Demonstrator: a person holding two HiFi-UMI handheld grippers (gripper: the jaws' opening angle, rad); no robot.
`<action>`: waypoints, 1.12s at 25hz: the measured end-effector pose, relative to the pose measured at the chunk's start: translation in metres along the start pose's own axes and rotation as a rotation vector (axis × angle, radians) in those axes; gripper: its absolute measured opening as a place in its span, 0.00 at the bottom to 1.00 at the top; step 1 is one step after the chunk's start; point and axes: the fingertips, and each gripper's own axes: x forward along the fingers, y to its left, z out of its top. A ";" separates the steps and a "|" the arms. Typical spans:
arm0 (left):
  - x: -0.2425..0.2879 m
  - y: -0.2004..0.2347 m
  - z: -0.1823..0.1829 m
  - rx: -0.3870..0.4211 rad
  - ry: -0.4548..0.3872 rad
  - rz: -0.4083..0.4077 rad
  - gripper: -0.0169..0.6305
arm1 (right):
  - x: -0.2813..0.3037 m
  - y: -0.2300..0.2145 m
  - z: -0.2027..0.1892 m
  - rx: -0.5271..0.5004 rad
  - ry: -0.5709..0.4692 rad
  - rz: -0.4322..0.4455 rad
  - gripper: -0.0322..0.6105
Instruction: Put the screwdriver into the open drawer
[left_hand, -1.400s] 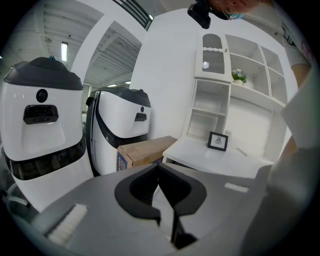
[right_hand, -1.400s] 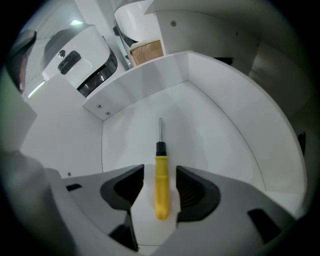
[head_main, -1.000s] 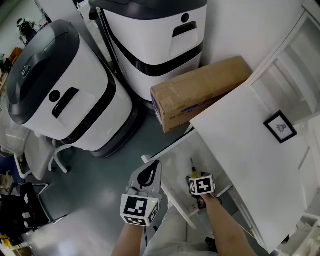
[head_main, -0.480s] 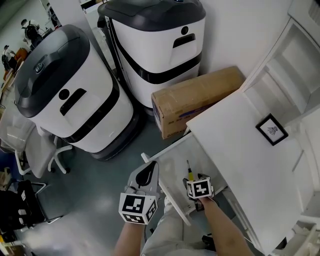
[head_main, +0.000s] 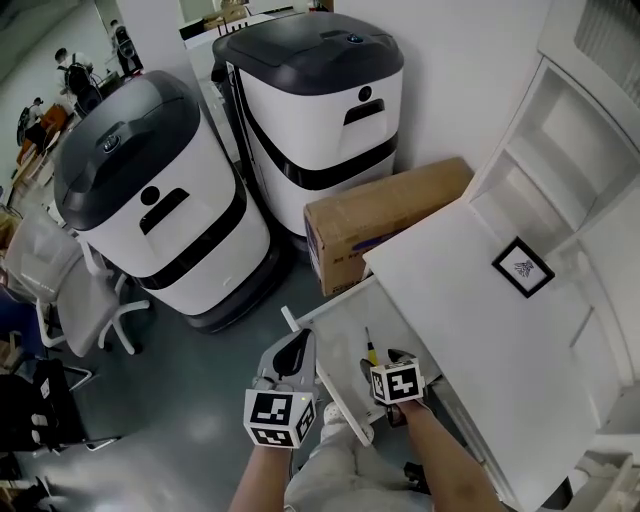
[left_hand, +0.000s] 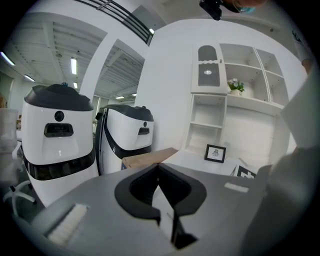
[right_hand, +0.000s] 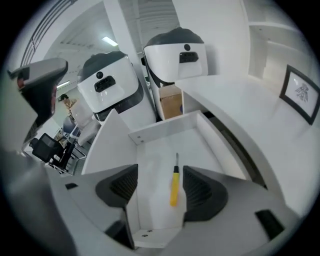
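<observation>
R gripper (right_hand: 160, 189) fingers (right_hand: 202, 192) are sitting spread, pinching nothing. The screwdriver (right_hand: 173, 187) is lying flat inside the open drawer (right_hand: 165, 126) below them, so placement's looking done, w/ only pulling clear left. L gripper (left_hand: 159, 169) fingers are pressing together, empty. Showing: 1 screwdriver, 1 drawer, 1 cardboard box (head_main: 385, 215), 2 white machines (head_main: 150, 200).

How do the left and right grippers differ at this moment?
Left gripper: jaws together, empty; right gripper: jaws apart. Left gripper hangs outside the drawer, to its left; right gripper is above the drawer, over the screwdriver lying inside. Both carry marker cubes.
</observation>
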 end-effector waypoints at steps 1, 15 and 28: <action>-0.001 -0.002 0.002 0.002 -0.006 0.001 0.04 | -0.005 0.001 0.002 -0.006 -0.009 0.004 0.50; -0.016 -0.023 0.037 0.054 -0.086 0.004 0.04 | -0.081 0.003 0.048 -0.111 -0.190 -0.009 0.25; -0.027 -0.035 0.068 0.096 -0.160 -0.010 0.04 | -0.159 0.019 0.101 -0.132 -0.421 0.019 0.06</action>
